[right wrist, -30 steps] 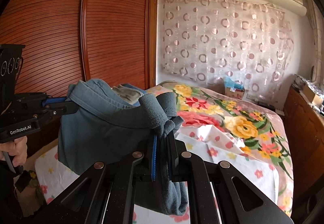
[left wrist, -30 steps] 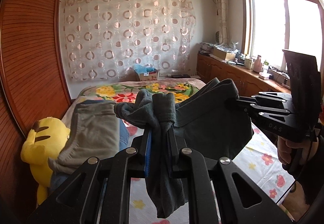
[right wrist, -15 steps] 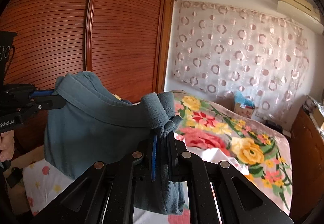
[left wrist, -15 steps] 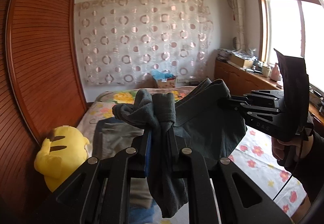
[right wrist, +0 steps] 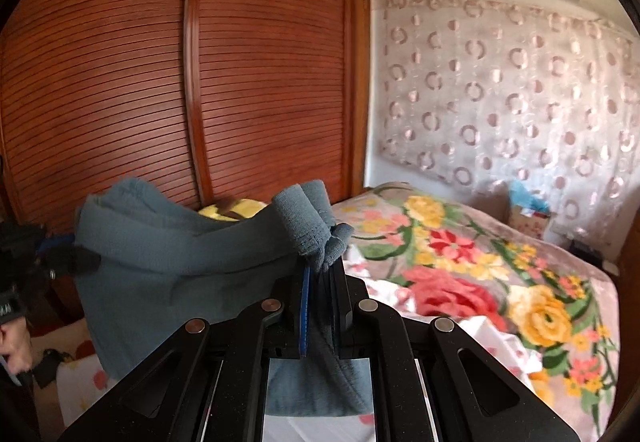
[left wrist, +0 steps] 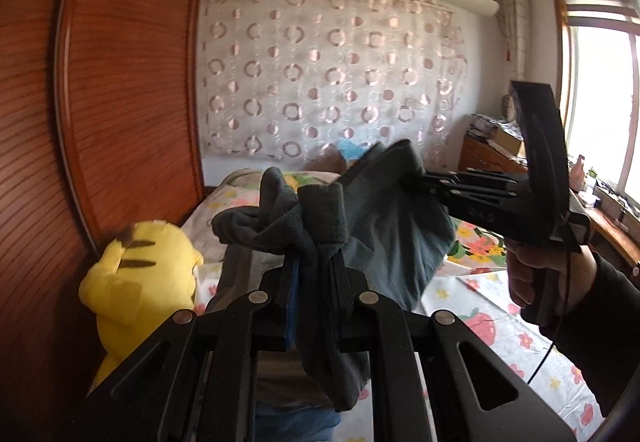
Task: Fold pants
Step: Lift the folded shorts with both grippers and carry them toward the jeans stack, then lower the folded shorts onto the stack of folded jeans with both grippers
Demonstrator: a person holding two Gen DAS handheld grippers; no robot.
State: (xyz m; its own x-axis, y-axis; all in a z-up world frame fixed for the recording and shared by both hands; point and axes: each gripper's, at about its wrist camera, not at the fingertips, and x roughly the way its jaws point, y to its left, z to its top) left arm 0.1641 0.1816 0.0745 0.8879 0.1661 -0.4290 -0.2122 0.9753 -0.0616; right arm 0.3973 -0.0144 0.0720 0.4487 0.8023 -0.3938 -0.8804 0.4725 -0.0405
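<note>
The blue-grey pants [left wrist: 384, 230] hang in the air between my two grippers, held by the waistband. My left gripper [left wrist: 314, 262] is shut on one bunched end of the waistband. My right gripper [right wrist: 320, 274] is shut on the other bunched end of the pants [right wrist: 168, 270]. In the left wrist view the right gripper [left wrist: 420, 178] shows to the right, clamped on the cloth. In the right wrist view the left gripper [right wrist: 76, 254] shows at the far left, partly out of frame. The lower part of the pants is hidden behind the gripper bodies.
The bed [right wrist: 500, 274] with a floral blanket lies below and ahead. A yellow plush toy [left wrist: 140, 274] and other folded clothes [left wrist: 240, 266] lie at its left side. A wooden louvred wardrobe [right wrist: 200, 82] stands left; a wooden counter [left wrist: 492, 154] runs under the window.
Both grippers have risen with the pants between them, and the views have tilted up toward the wall and the wardrobe. The grips have not changed.
</note>
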